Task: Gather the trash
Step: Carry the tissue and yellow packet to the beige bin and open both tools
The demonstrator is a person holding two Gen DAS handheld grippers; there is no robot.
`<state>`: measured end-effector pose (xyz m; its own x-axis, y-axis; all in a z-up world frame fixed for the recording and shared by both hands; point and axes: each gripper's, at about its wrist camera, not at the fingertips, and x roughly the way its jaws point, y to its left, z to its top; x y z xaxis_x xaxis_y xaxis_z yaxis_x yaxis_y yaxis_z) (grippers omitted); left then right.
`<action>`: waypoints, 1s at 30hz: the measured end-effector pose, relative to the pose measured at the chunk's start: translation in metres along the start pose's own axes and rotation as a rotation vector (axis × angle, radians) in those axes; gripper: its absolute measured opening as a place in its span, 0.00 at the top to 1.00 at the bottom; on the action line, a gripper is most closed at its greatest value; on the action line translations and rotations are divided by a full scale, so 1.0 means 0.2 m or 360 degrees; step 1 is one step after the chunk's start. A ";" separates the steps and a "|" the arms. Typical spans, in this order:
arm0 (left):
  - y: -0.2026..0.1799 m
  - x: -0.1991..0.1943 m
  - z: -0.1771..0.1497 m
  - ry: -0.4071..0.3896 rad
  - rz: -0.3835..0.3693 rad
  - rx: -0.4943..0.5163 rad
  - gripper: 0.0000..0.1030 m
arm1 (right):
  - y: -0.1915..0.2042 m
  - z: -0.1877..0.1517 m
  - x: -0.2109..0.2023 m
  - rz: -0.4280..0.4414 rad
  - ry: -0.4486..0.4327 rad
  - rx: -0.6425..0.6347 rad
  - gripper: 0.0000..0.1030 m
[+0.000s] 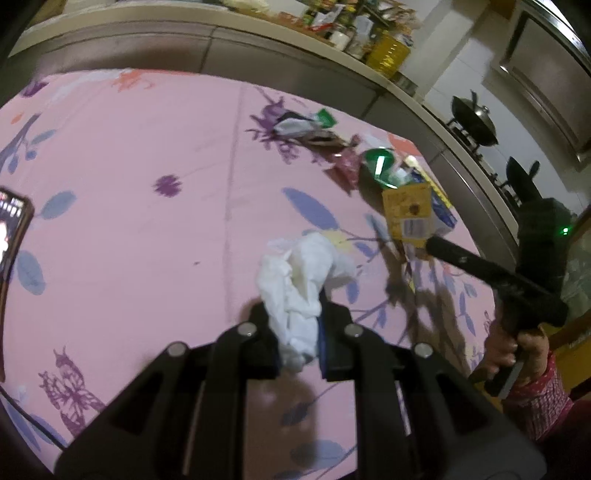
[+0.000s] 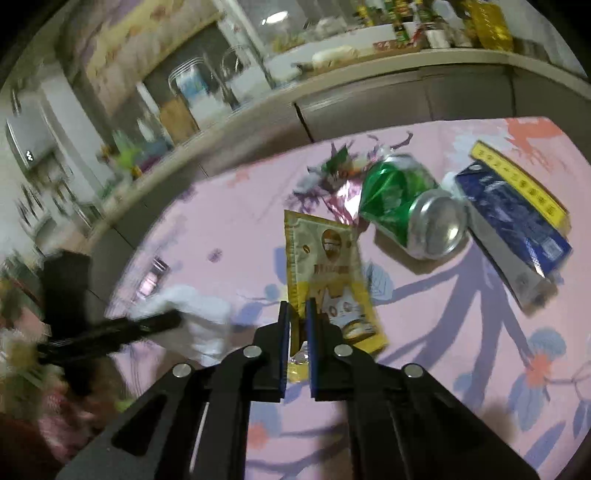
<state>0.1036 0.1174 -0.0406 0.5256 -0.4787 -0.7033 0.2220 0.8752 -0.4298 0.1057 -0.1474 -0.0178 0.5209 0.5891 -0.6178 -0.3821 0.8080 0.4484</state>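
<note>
Right wrist: hand-held gripper (image 2: 297, 314) pinching yellow packet (image 2: 325, 266).

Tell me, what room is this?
Most likely a home kitchen: two woks sit on a stove, jars and an oil bottle crowd the counter, beside a table with a pink floral cloth.

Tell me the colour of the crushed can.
Green with a silver end; clearest in the right wrist view.

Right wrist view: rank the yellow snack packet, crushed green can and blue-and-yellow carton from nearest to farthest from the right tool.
1. Yellow snack packet, pinched in the right tool.
2. Crushed green can, beyond, up and right.
3. Blue-and-yellow carton, far right.
</note>
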 end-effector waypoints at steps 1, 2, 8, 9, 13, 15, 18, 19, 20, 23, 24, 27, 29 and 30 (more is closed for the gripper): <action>-0.02 0.00 0.00 0.0000 -0.0005 0.0016 0.88 | -0.01 -0.01 -0.05 0.0038 -0.0027 0.0036 0.95; -0.06 0.01 0.01 0.0001 -0.0014 0.0040 0.88 | -0.04 -0.01 -0.12 0.0076 -0.0061 0.0079 0.96; -0.31 0.08 0.10 0.0032 -0.0111 0.0170 0.88 | -0.23 -0.06 -0.38 0.0147 -0.0226 0.0294 1.00; -0.37 0.10 0.12 0.0036 -0.0129 0.0200 0.88 | -0.26 -0.06 -0.40 0.0133 -0.0248 0.0311 1.00; -0.66 0.22 0.19 0.0078 -0.0203 0.0359 0.88 | -0.42 -0.09 -0.51 0.0092 -0.0332 0.0417 1.00; -0.78 0.28 0.21 0.0102 -0.0225 0.0417 0.88 | -0.48 -0.10 -0.59 0.0075 -0.0406 0.0447 1.00; -1.00 0.38 0.26 0.0146 -0.0293 0.0492 0.88 | -0.60 -0.13 -0.78 0.0003 -0.0554 0.0487 1.00; -1.08 0.40 0.27 0.0157 -0.0321 0.0519 0.88 | -0.64 -0.15 -0.84 -0.0032 -0.0603 0.0505 1.00; -1.17 0.44 0.30 0.0166 -0.0350 0.0557 0.88 | -0.71 -0.17 -0.94 -0.0093 -0.0670 0.0531 1.00; -1.46 0.57 0.37 0.0188 -0.0437 0.0690 0.88 | -0.86 -0.24 -1.14 -0.0293 -0.0792 0.0580 1.00; -1.57 0.62 0.40 0.0197 -0.0473 0.0735 0.88 | -0.92 -0.27 -1.22 -0.0388 -0.0836 0.0608 1.00; -1.86 0.77 0.42 0.0223 -0.0577 0.0836 0.88 | -1.08 -0.35 -1.36 -0.0625 -0.0894 0.0673 1.00; -2.05 0.91 0.42 0.0255 -0.0640 0.0886 0.88 | -1.20 -0.40 -1.41 -0.0816 -0.0886 0.0720 1.00; -2.13 0.97 0.41 0.0270 -0.0650 0.0906 0.88 | -1.24 -0.42 -1.42 -0.0863 -0.0879 0.0741 1.00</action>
<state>0.1791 -0.3422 0.0516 0.1848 -0.7392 -0.6476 0.7915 0.5026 -0.3478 -0.0113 -0.5162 -0.0077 0.8779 -0.0526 -0.4759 0.3075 0.8238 0.4762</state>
